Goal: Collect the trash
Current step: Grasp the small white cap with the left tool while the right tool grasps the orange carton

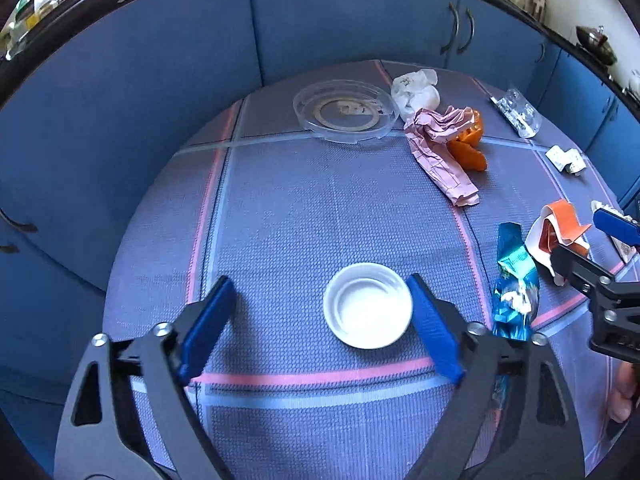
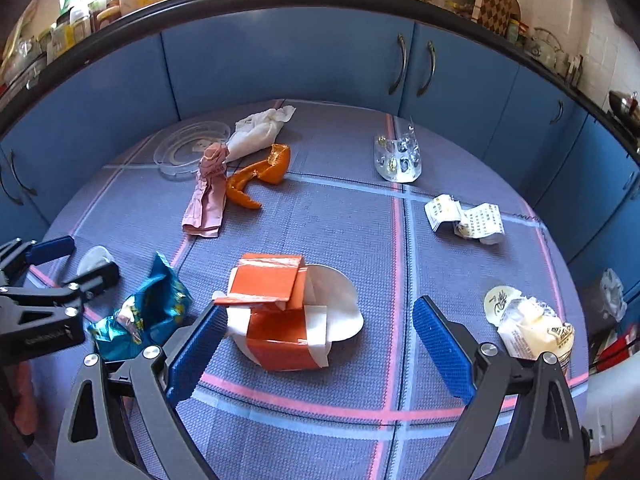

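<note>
A white round lid [image 1: 368, 306] lies upturned on the purple checked tablecloth [image 1: 300, 208]. My left gripper [image 1: 320, 282] stands open around it; the right pad [image 1: 434, 332] is close beside the lid's rim and the left pad is well clear. In the right wrist view a crumpled orange-and-white carton [image 2: 276, 312] sits between the fingers of my open right gripper [image 2: 319, 304], close to the left pad [image 2: 192, 352]. A teal snack wrapper [image 2: 148, 308] lies between the two grippers. The left gripper [image 2: 76, 262] shows at that view's left edge.
Further back lie a pink paper [image 2: 208, 200], orange peel [image 2: 260, 176], white tissue [image 2: 260, 130], a clear plastic lid [image 2: 184, 150], a blister pack [image 2: 400, 160], printed paper strips [image 2: 464, 220] and a yellowish cup wrapper [image 2: 528, 324]. Blue cabinets [image 2: 280, 60] ring the table.
</note>
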`<state>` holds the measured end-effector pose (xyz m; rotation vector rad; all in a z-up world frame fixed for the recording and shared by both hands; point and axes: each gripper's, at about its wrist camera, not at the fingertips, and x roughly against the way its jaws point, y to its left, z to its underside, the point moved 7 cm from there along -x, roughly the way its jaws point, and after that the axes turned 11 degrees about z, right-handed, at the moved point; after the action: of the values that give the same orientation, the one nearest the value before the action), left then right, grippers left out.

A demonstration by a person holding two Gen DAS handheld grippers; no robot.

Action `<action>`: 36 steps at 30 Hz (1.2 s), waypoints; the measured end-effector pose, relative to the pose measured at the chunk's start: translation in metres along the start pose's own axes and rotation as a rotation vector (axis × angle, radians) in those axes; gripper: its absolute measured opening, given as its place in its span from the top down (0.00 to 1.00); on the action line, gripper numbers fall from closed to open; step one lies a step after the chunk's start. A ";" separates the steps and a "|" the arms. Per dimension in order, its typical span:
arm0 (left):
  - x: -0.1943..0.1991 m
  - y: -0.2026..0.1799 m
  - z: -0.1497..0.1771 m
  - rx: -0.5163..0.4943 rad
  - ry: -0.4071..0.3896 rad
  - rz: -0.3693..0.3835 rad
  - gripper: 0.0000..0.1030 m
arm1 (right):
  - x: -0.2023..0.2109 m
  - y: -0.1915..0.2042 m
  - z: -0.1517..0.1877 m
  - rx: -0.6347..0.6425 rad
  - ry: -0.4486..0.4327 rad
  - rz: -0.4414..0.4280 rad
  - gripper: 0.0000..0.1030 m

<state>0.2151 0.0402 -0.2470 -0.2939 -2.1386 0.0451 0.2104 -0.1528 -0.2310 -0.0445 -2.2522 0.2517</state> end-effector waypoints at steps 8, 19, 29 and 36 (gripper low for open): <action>0.005 -0.006 0.004 0.001 0.004 0.023 0.60 | 0.010 0.002 0.004 0.042 -0.027 0.009 0.61; 0.029 -0.018 -0.002 0.025 -0.033 0.058 0.60 | 0.036 -0.029 0.013 -0.003 -0.039 0.028 0.64; 0.053 -0.062 -0.005 -0.046 -0.068 0.081 0.60 | 0.069 -0.064 0.026 -0.031 -0.067 0.061 0.64; 0.065 -0.086 -0.004 -0.082 -0.079 0.084 0.60 | 0.090 -0.087 0.036 -0.053 -0.093 0.080 0.64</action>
<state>0.1676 -0.0286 -0.1793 -0.4367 -2.2086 0.0184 0.1295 -0.2339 -0.1682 -0.1543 -2.3527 0.2411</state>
